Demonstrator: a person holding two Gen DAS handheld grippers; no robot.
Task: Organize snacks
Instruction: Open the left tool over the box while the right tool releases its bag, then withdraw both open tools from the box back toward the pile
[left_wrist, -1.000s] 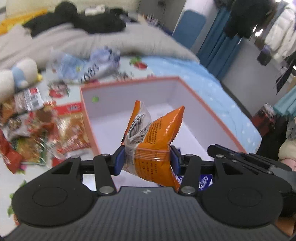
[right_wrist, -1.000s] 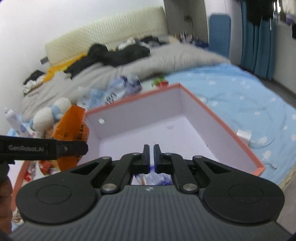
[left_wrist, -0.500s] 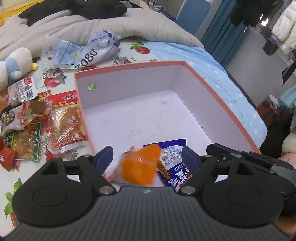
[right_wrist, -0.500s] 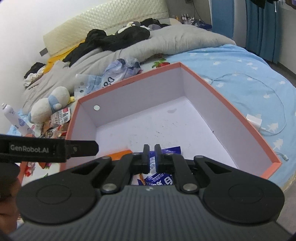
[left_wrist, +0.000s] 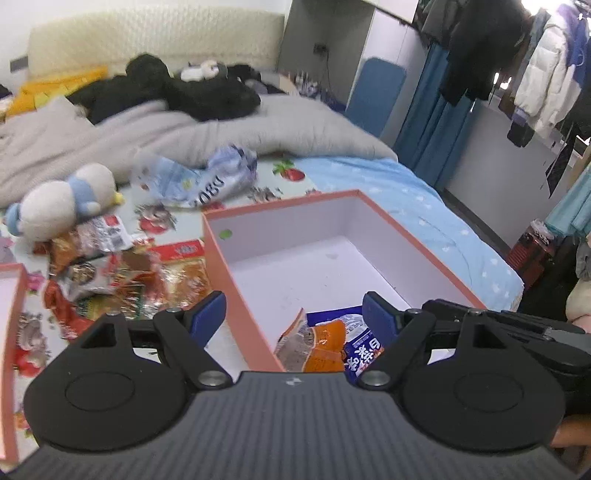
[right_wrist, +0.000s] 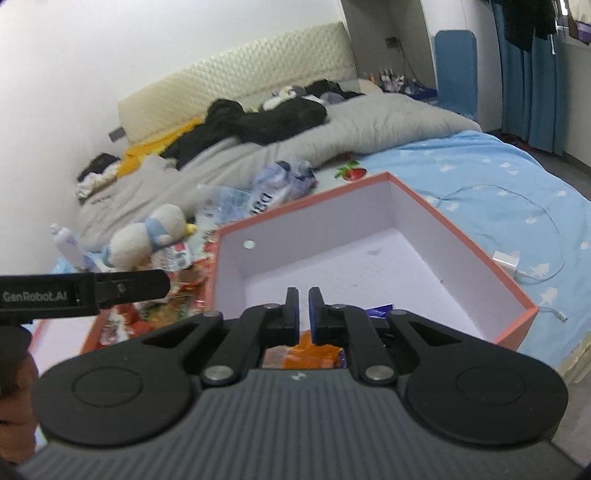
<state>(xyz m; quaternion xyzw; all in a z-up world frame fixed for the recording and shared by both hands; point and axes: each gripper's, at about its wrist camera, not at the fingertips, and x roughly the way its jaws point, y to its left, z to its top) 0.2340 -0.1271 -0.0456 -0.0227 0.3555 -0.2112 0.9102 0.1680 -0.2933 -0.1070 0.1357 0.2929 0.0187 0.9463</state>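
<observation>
The left gripper has its blue-padded fingers spread wide with nothing between them, above the near left wall of the orange-rimmed box, and the orange snack packet lies released inside the box at its near end, partly on top of a blue and white snack packet. The right gripper has its fingers almost clenched together and it grasps nothing, hovering over the near end of the same box. A pile of other snack packets lies on the bed sheet just left of the box, near a white and blue plush toy
</observation>
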